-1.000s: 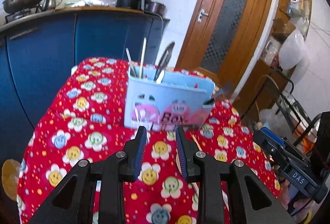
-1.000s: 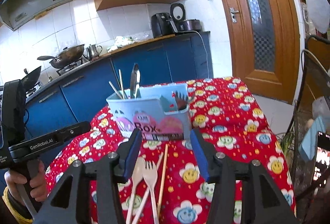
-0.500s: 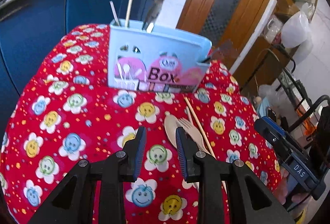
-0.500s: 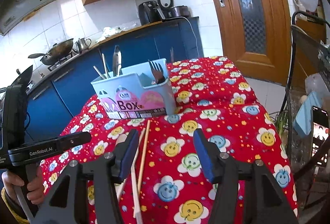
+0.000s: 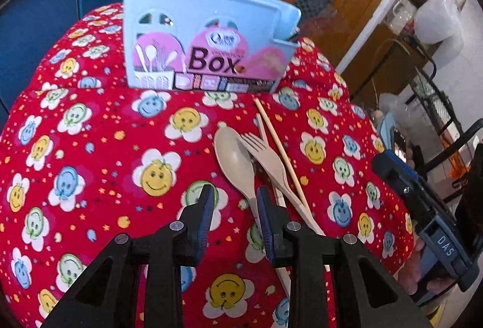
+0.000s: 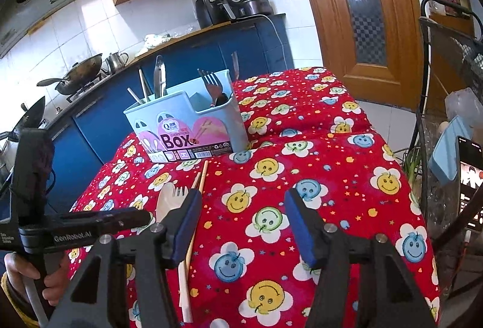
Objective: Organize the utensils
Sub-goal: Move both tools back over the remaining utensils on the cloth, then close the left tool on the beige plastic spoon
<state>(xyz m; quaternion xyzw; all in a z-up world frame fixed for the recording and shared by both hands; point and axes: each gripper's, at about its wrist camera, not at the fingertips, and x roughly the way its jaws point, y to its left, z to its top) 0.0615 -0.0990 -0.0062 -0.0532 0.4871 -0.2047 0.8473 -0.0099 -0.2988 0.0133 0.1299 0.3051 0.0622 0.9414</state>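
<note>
Left hand-held gripper [image 5: 235, 207], parted and empty, hovers over a light, stiff, slippery-looking beige spoon [image 5: 237, 160]; its narrow handle seems the best hold.

Left wrist view: looks steeply down on the desk [image 5: 90, 165] from close range, utensil box [image 5: 205, 41] at upper centre. Right wrist view: higher and farther back, facing the kitchen wall, same box [image 6: 187, 128] at centre left. Both views share box and desk [image 6: 332, 177].
</note>
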